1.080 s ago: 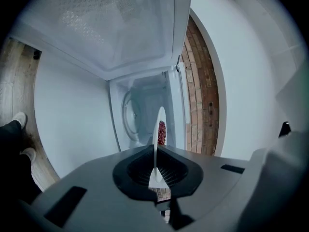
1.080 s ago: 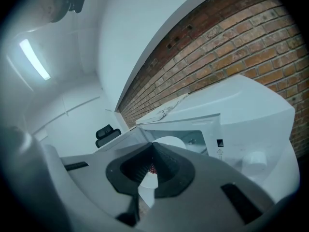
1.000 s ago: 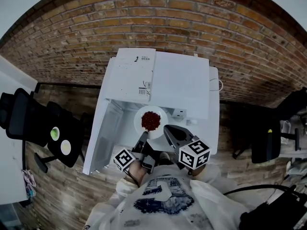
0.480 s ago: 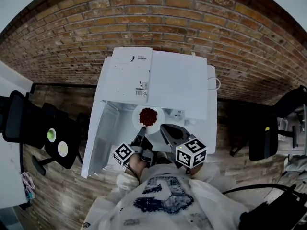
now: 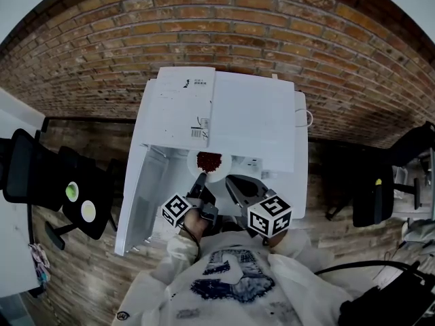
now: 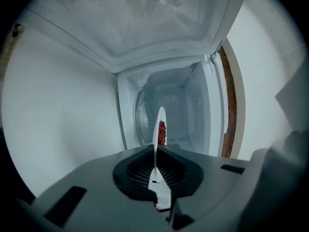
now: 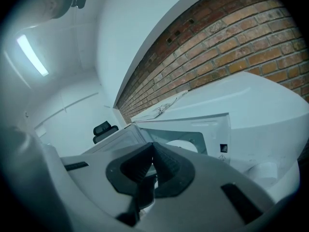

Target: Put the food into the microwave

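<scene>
A white plate [image 5: 210, 167] with red food [image 5: 208, 160] is half under the top edge of the white microwave [image 5: 251, 117]. My left gripper [image 5: 201, 184] is shut on the plate's near rim. In the left gripper view the plate [image 6: 158, 124] stands edge-on between the jaws, the food [image 6: 161, 132] on its right face, with the microwave cavity [image 6: 186, 115] and its glass turntable [image 6: 141, 119] straight ahead. My left gripper [image 6: 155, 172] clamps the rim. My right gripper [image 5: 233, 183] hangs beside the plate, jaws together on nothing [image 7: 153, 151].
The microwave door [image 5: 139, 195] hangs open to the left. A flat cardboard sheet [image 5: 182, 104] lies on the microwave's top. Black office chairs [image 5: 41, 175] stand at the left, another chair [image 5: 380, 195] at the right. A brick wall [image 5: 224, 26] is behind.
The left gripper has carried the plate forward, so it now sits further into the microwave opening. The right gripper has followed slightly, still shut.
</scene>
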{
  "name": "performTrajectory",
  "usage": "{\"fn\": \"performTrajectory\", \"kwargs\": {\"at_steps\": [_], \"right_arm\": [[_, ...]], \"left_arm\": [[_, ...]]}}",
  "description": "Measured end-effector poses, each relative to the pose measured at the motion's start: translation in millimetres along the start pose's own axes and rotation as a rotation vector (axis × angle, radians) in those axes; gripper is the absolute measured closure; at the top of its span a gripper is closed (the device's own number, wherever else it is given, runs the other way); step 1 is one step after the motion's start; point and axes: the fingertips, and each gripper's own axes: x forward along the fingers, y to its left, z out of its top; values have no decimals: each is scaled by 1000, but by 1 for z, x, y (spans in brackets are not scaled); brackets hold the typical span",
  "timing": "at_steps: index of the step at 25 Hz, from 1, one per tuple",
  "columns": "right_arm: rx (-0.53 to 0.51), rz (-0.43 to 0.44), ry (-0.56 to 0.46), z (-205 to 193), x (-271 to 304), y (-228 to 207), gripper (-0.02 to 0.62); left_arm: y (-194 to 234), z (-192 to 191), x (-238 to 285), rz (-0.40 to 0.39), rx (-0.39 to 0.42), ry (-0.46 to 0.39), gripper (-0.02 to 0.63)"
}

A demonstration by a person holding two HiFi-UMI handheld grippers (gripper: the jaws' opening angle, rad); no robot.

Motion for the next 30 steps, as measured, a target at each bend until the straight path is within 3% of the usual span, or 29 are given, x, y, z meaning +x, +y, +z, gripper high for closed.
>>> {"fn": "performTrajectory", "kwargs": {"at_steps": [30], "right_arm": [[-4,-5,27,2,11,-14,581]], "left_arm": [[38,18,47,68,-69,-12,590]]}}
